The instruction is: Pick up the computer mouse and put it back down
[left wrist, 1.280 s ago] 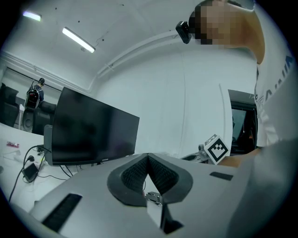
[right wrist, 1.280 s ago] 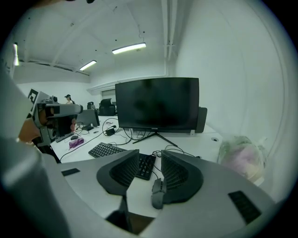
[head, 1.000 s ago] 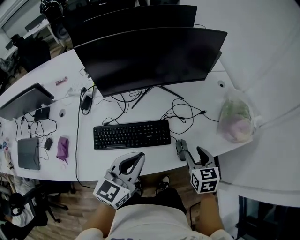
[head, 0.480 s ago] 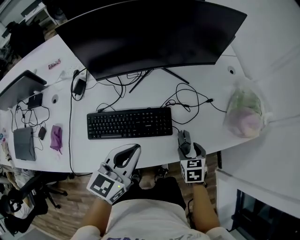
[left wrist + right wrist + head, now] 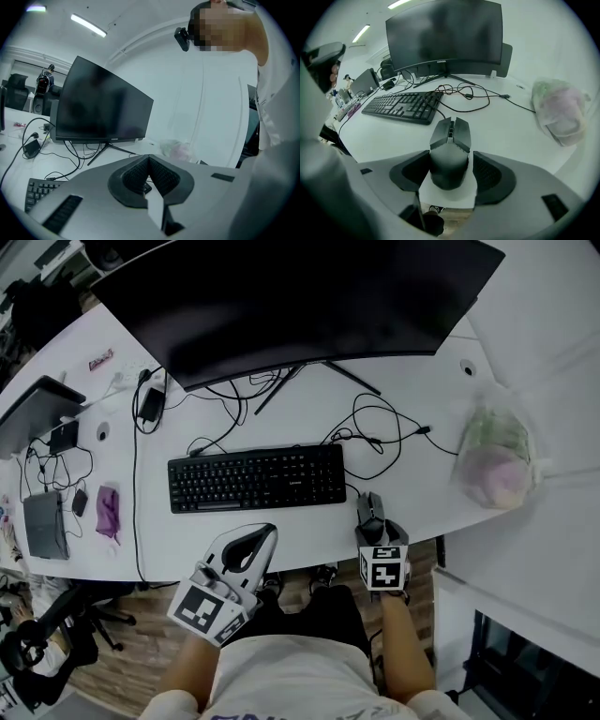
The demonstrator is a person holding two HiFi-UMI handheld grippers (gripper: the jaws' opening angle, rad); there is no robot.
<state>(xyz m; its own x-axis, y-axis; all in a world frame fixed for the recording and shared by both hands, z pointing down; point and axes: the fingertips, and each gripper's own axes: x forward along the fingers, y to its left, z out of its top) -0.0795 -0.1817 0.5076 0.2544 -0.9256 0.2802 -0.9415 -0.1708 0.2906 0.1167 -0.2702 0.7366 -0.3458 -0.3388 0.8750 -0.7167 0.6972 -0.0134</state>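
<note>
Head view shows the computer mouse lying flat on the white table, just off the right end of the keyboard and close to the table's near edge. The right claw straddles the mouse's rear half from the near side. In the right gripper view its jaws have just been opening and now stand wide apart and released. The mouse sits between them on the table, with a gap showing at the right pad and the left pad very near its side.

The mouse's own thin cord runs from its nose toward the keyboard's right end. Loose black cables loop on the table beyond the keyboard's far right corner, past the mouse's nose. A filled plastic bag lies well to the right of the keyboard. Behind the keyboard stands a large dark monitor on a splayed foot.

The left claw hangs off the table's near edge, below the keyboard's middle. Its jaws are clenched tip to tip on nothing. Far left of the keyboard lie a laptop and a small purple item.
</note>
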